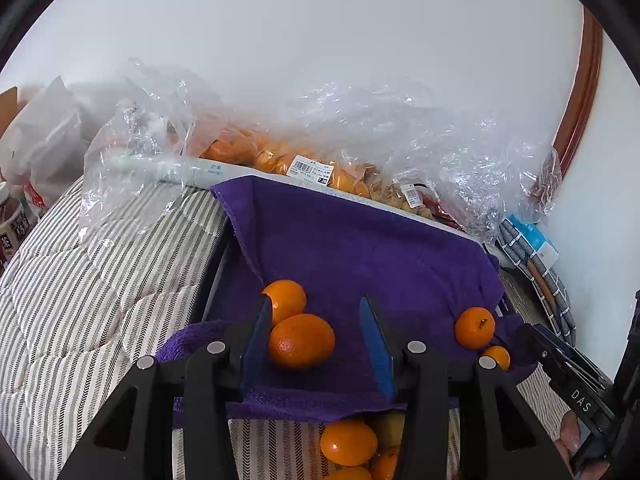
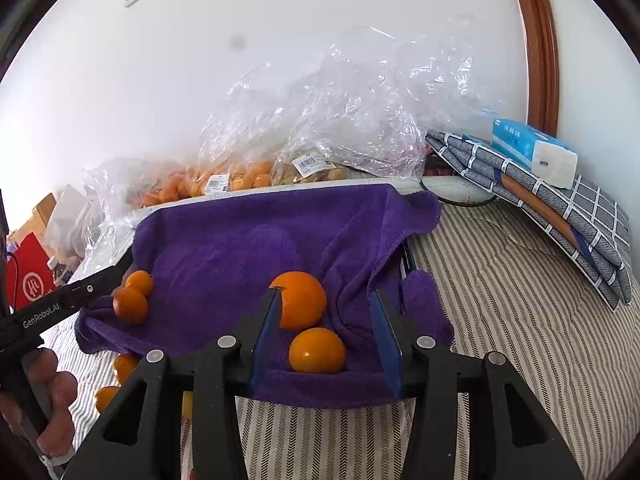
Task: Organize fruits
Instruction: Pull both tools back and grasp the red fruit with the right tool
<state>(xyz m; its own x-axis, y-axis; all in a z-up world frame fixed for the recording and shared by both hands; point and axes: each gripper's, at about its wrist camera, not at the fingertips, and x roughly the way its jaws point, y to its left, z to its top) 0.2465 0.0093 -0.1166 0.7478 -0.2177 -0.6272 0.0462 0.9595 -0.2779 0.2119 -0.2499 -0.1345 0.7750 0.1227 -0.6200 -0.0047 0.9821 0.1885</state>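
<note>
Right now your left gripper [image 1: 318, 338] and right gripper [image 2: 326, 334] both gape wide, each straddling round orange fruits [image 2: 303, 299] on the rumpled purple towel [image 2: 240, 240], gripping nothing.

Bright, even daylight; soft shadows; sharp focus; fisheye-bent, black-vignetted edges

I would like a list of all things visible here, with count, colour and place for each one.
oranges on towel: four, orange, two pairs
purple towel: one, over a tray on the bed
loose oranges: several, orange, below the towel's near edge
plastic bags: clear, fruit inside, by the wall
striped bedding: grey-white, underneath
tissue pack: one, blue-white, on folded checked cloth
left gripper: open
right gripper: open
</note>
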